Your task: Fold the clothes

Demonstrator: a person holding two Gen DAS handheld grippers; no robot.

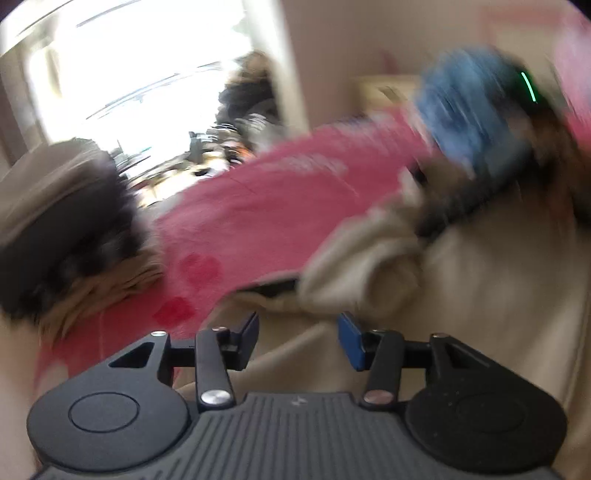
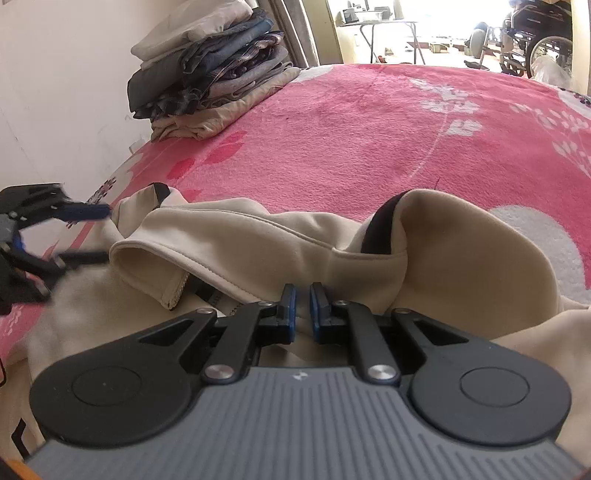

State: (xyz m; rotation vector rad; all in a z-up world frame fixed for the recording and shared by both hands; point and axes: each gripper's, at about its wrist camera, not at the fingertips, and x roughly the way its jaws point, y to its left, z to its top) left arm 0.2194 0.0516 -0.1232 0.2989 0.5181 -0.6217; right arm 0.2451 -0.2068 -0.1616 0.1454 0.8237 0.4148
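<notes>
While the right claw (image 2: pixel 302 306) is pinching the soft cream garment (image 2: pixel 258 240), it is sagging limply.
Left claw (image 1: pixel 299 334) is hanging half open, empty; hem (image 2: pixel 147 266) just ahead offers hold.

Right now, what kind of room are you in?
Probably a bedroom at home. A pink flowered blanket covers what looks like a bed, a stack of folded clothes sits by the wall, and a cream garment lies spread out for folding.

A pink blanket (image 2: pixel 351 147) with white flowers covers the bed. Past it a folding table (image 2: pixel 384 33) and a wheelchair (image 2: pixel 535 37) stand in a bright doorway.
</notes>
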